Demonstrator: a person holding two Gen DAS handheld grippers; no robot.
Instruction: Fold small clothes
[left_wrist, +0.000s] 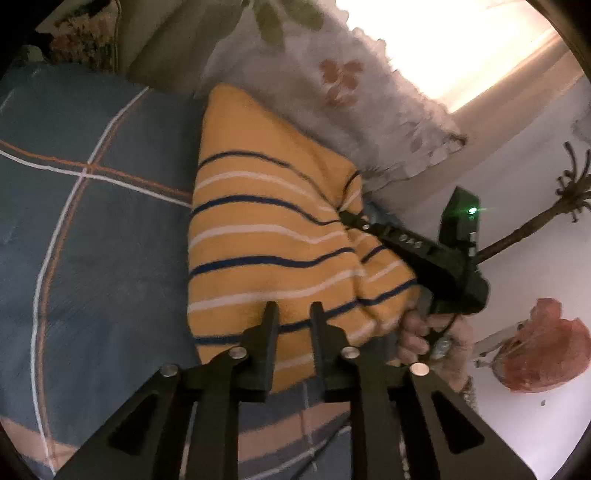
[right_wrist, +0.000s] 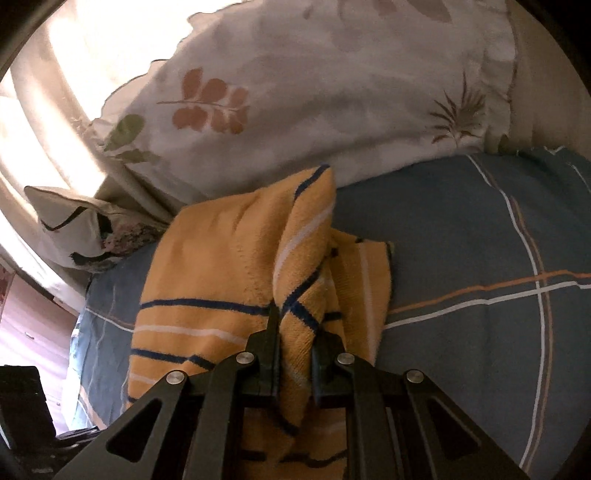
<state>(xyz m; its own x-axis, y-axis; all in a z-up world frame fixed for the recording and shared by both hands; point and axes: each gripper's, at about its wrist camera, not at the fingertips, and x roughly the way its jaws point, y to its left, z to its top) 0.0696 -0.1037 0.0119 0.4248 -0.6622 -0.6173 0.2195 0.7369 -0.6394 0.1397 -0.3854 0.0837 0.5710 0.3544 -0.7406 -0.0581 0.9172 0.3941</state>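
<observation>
Yellow knitted garment with navy and white stripes (right_wrist: 221, 273), on blue checked bedsheet (right_wrist: 461, 258), pinched by right gripper (right_wrist: 294, 332); left gripper (left_wrist: 293, 314) slightly parted, holding nothing; carry fold toward 9 o'clock, edges aligned.

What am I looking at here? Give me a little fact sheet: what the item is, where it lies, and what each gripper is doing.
item: yellow striped garment, partly folded
surface: blue plaid bedsheet
behind it: leaf-print pillow
left gripper: open, over the garment's near edge, nothing held
right gripper: shut on a raised fold of the garment
right hand: holding the right gripper's handle
</observation>
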